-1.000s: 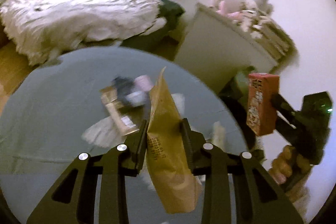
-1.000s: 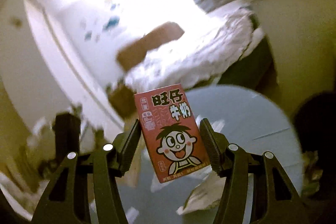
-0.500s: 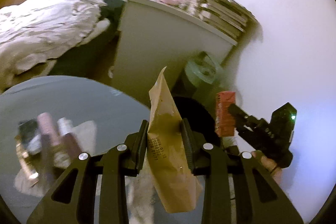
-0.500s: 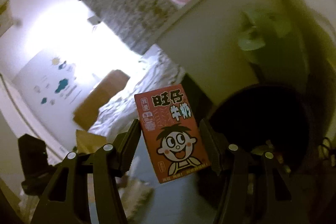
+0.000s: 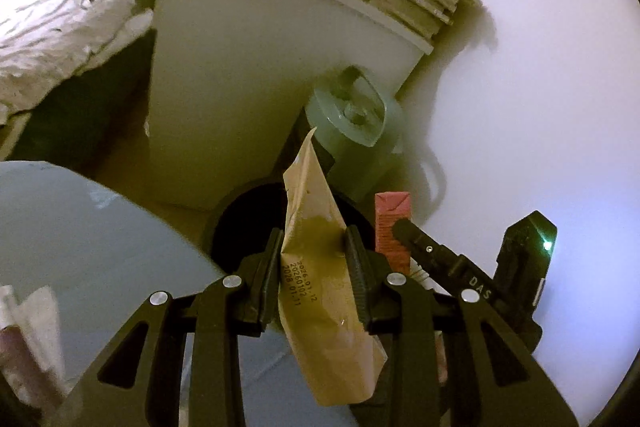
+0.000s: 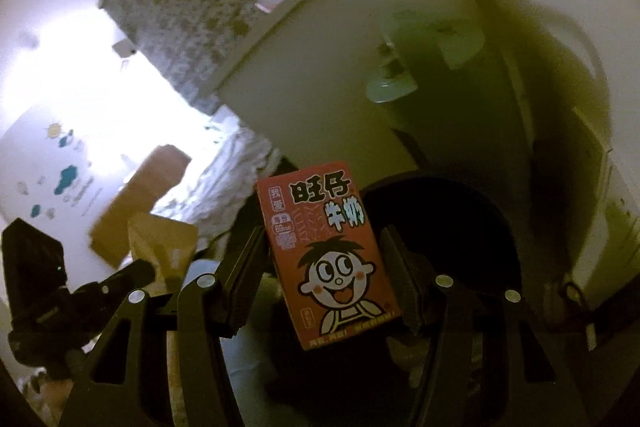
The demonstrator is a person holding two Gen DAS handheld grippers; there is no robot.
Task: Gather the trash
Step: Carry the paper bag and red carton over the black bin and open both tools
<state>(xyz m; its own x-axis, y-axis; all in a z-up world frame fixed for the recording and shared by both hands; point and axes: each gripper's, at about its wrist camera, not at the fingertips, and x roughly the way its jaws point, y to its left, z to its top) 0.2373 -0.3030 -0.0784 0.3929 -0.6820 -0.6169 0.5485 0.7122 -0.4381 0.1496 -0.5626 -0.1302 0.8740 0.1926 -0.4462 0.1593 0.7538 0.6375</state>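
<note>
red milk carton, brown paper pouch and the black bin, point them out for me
red milk carton (image 6: 328,259), right wrist view, cartoon face on front
brown paper pouch (image 5: 316,251), left wrist view, creased middle above date stamp
black bin (image 6: 472,227), right wrist view, dark opening

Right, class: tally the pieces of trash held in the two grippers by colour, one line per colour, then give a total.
Brown: 1, the paper pouch clamped in the left gripper.
Red: 1, the milk carton clamped in the right gripper.
Total: 2, both held above the black bin.
</note>
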